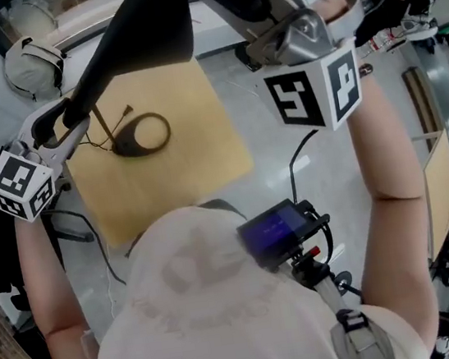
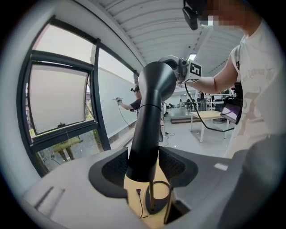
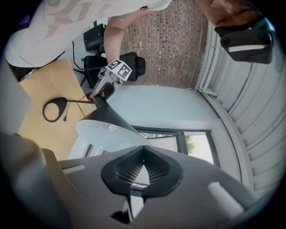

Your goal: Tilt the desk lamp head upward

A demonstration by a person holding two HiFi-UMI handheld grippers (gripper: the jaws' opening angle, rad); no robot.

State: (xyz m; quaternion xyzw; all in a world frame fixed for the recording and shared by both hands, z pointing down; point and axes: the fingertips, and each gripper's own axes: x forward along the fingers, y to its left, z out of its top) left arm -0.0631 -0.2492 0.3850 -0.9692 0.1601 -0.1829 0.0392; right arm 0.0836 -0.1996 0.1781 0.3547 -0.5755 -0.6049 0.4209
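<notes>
No legible text or labels.

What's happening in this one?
A person is working a black desk lamp with two handheld grippers. The left gripper clamps the narrow end of the lamp shade; the right gripper is shut on its wide rim. The lamp's base sits on the wooden table.

The lamp head (image 1: 145, 28) sits between the left gripper (image 2: 143, 166) and right gripper (image 3: 143, 148), above its base (image 1: 124, 144) on the table (image 1: 205, 156).
</notes>
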